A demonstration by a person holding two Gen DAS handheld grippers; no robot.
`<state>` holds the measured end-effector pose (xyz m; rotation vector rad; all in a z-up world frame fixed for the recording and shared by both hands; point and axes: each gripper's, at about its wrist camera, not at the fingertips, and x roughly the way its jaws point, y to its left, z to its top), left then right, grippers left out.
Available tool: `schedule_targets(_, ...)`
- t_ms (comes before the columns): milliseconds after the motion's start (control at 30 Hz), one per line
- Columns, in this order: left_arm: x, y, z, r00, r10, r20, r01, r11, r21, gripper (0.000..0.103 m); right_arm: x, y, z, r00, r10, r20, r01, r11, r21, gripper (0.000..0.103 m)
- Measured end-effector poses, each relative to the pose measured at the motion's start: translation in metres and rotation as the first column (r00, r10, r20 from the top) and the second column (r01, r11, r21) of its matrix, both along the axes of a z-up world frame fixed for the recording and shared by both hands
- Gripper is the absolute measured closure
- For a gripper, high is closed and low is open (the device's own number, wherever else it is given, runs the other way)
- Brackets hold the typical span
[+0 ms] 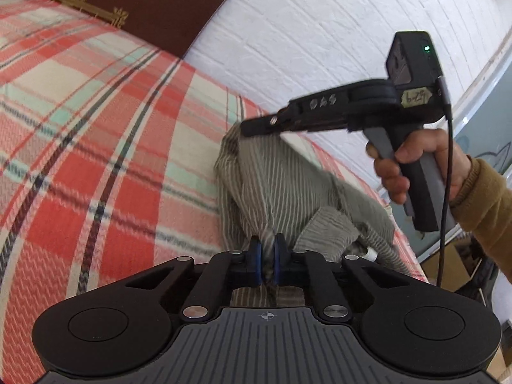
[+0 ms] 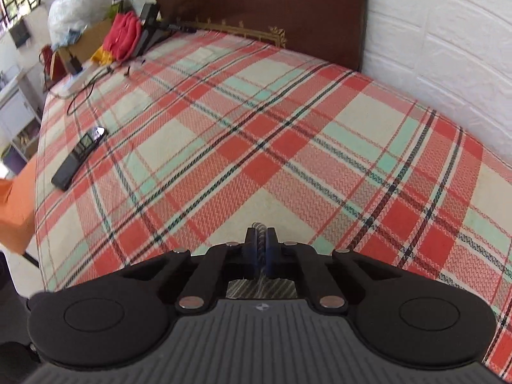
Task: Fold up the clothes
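Striped grey-green cloth, a garment (image 1: 275, 185), hangs bunched between both tongs above the plaid bed (image 1: 96, 128), near the bed's wall-side edge. The left tongs (image 1: 267, 262) are clamped on a pinch of its fabric, the blue pads pressed together over the stripes. The right tongs (image 2: 262, 249) are likewise clamped on a thin ridge of the same cloth; from the left wrist view they sit higher and farther off, held by the person's hand (image 1: 416, 166), with the garment drooping in folds below them.

Whether this is a lift to spread the piece out or a carry of one edge over for a fold, the pictures do not settle. Either way, doing it well likely means keeping both grips firm, drawing the two held points apart until the cloth between them runs taut and flat, and lowering it onto the open middle of the bed, clear of the remote control (image 2: 78, 156) by the far edge.
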<state>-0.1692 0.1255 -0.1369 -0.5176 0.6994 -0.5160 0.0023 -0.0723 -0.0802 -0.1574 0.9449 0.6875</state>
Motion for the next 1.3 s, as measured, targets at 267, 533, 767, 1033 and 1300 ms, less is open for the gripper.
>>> schedule_targets(267,-0.002,-0.001,-0.004,1.000,-0.004,-0.003,0.004,0.999,0.042,0.099,0.005,-0.011,-0.015,0.999,-0.024,-0.031,0.029,0.986,0.166,0.070)
schedule_targets(533,-0.015,0.011,0.015,0.998,0.047,0.039,-0.052,0.989,0.138,0.057,-0.018,-0.090,0.049,0.979,-0.191,0.070,0.148,0.904,0.401,0.035)
schedule_targets(767,0.005,-0.007,0.076,0.982,-0.024,0.186,-0.017,0.976,0.216,0.043,-0.102,-0.206,0.037,0.899,-0.428,0.093,0.325,0.795,0.512,0.031)
schedule_targets(1033,0.083,-0.144,0.120,0.923,-0.351,0.159,0.284,0.898,0.335,0.031,-0.198,-0.242,-0.029,0.836,-0.547,0.045,0.443,0.721,0.532,0.036)
schedule_targets(1300,0.141,-0.223,0.093,0.884,-0.450,-0.123,0.460,0.797,0.391,0.032,-0.224,-0.231,-0.053,0.823,-0.564,0.073,0.439,0.711,0.549,0.041)
